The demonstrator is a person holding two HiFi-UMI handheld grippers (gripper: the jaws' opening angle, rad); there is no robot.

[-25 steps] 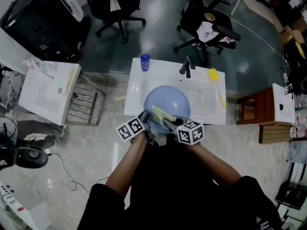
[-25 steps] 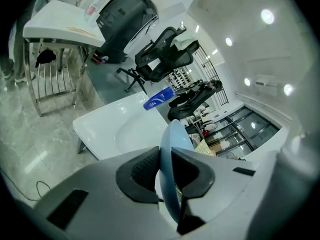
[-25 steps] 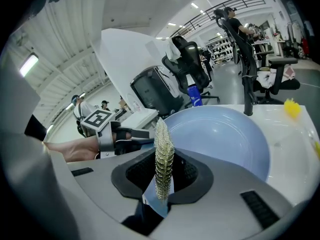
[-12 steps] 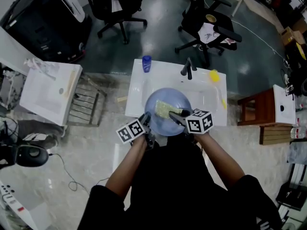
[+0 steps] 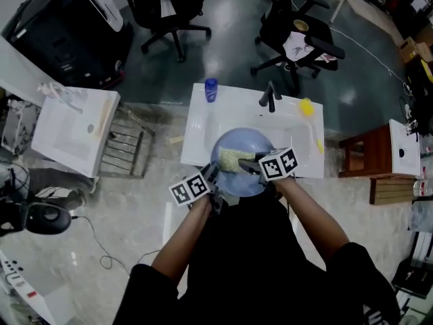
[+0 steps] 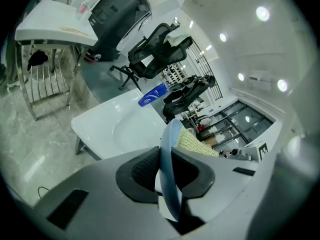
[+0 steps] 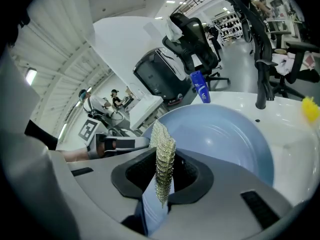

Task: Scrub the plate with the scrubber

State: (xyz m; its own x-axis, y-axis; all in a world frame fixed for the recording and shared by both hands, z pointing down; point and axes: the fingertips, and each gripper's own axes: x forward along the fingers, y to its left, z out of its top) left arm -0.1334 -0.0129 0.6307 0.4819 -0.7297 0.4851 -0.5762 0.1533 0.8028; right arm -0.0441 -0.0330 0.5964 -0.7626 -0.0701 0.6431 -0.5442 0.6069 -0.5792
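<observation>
Over the white sink [image 5: 200, 131], the person is holding the blue plate [image 7: 227, 134] so that whatever comes off it falls into the basin. Its near rim is reaching out past the sink's front edge, toward the person. Whether its far rim is resting on the basin I cannot tell.

The left hand-held gripper [image 6: 168, 170] is pinching that near rim. Its jaws are standing narrow, with the thin edge of the plate running straight between the ribbed pads. This grip is probably serving as an anchor, so that the plate is not sliding or spinning under the rubbing.

The right hand-held gripper [image 7: 162, 176] is clamping the yellow-green scrubber [image 7: 161, 149] on edge, with its knitted length sticking out beyond the jaws. The free end is lying against the left part of the plate's face. Gripping it by one end is leaving plenty of mesh free to meet the plate, and it is keeping the hard jaws off the glaze.

The two hand-held grippers are working close together at the near side, just in front of the person. The black tap [image 5: 269, 97], the blue bottle [image 5: 212, 89] and a small yellow thing [image 5: 306, 106] are sitting along the back of the sink, well away from the scrubbing.
</observation>
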